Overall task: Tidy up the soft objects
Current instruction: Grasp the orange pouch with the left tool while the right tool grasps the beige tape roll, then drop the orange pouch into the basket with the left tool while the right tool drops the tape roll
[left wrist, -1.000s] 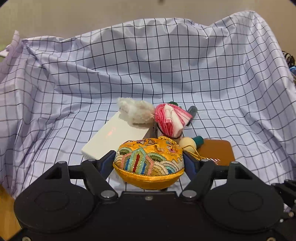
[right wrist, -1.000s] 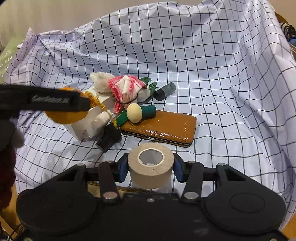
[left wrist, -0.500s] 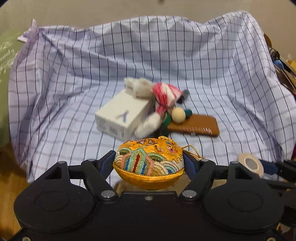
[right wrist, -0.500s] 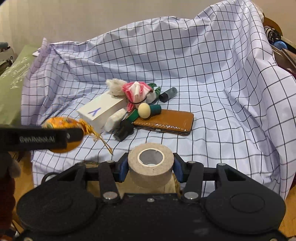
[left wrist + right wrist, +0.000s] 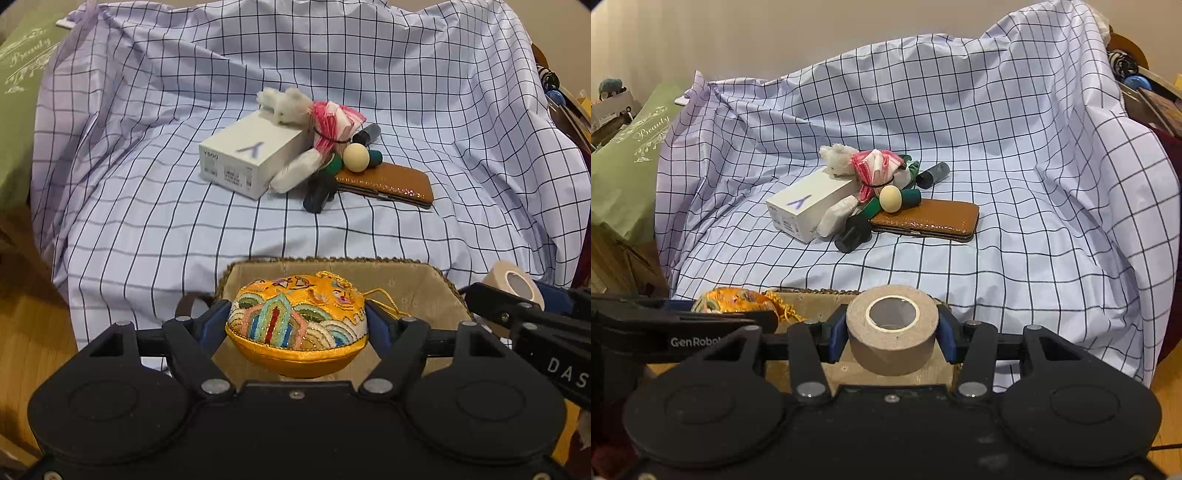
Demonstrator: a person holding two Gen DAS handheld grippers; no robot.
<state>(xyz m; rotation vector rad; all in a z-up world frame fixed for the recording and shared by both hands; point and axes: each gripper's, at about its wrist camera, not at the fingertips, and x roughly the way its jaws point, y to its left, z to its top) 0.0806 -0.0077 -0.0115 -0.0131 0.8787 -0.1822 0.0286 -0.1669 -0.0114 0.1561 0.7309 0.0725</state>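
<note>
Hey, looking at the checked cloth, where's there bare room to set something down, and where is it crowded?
Bare checked cloth lies between the brown wallet and the beige box in front, also left of the white carton and right of the wallet. It is crowded mid-cloth, where carton, white plush, pink bundle, cream ball and wallet sit bunched together.

Home room: checked sheet [image 5: 960,110] draped over furniture, wooden floor [image 5: 33,332], green cushion [image 5: 624,166].

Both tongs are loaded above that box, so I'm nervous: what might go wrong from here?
The pouch bulges below the left tongs, so it might slip early. Its gold cord hangs loose and may snag the box rim. The right tongs, holding tape, crowd the left ones and may collide.
</note>
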